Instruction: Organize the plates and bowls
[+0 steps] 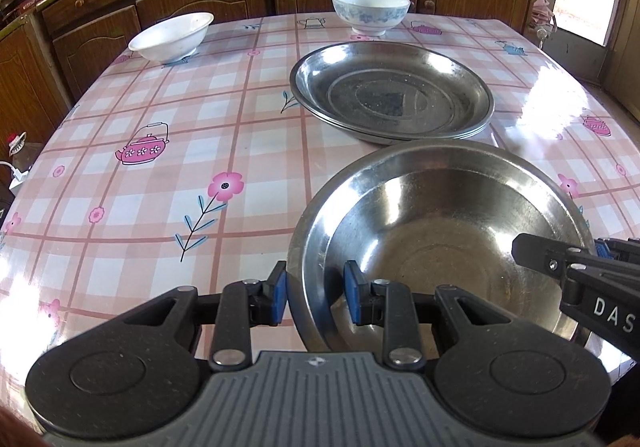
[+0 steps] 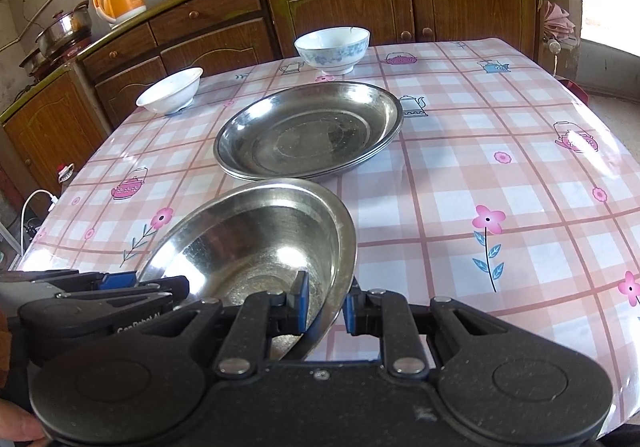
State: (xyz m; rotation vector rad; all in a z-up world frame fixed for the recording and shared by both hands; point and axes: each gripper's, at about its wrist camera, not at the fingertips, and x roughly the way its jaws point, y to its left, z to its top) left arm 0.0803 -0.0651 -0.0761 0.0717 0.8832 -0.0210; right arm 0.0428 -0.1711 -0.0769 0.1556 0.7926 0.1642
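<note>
Brown wooden cabinets line the back of both views, and before them stands our desk (image 1: 160, 119) under a glossy pink plaid cloth. At the upper left of the left wrist view sits a plain white bowl (image 1: 172, 36), and right of it, top centre, a blue-flowered china bowl (image 1: 370, 11); both we judge brittle, best taken by the rim. Below that lies a nested stack of steel plates (image 1: 392, 91). At lower right we hold a steel dish (image 1: 440, 231) between us, just short of the stack. Our left gripper (image 1: 314, 293) has its jaws nearly closed over the dish's left rim, one blue pad inside and one outside. Our right gripper (image 2: 325, 305) pinches the opposite rim the same way, jaws almost shut. We judge the dish light, stiff and slick, so the rolled rim is the place to grip, and keeping it level between both grips should stop it sliding.
</note>
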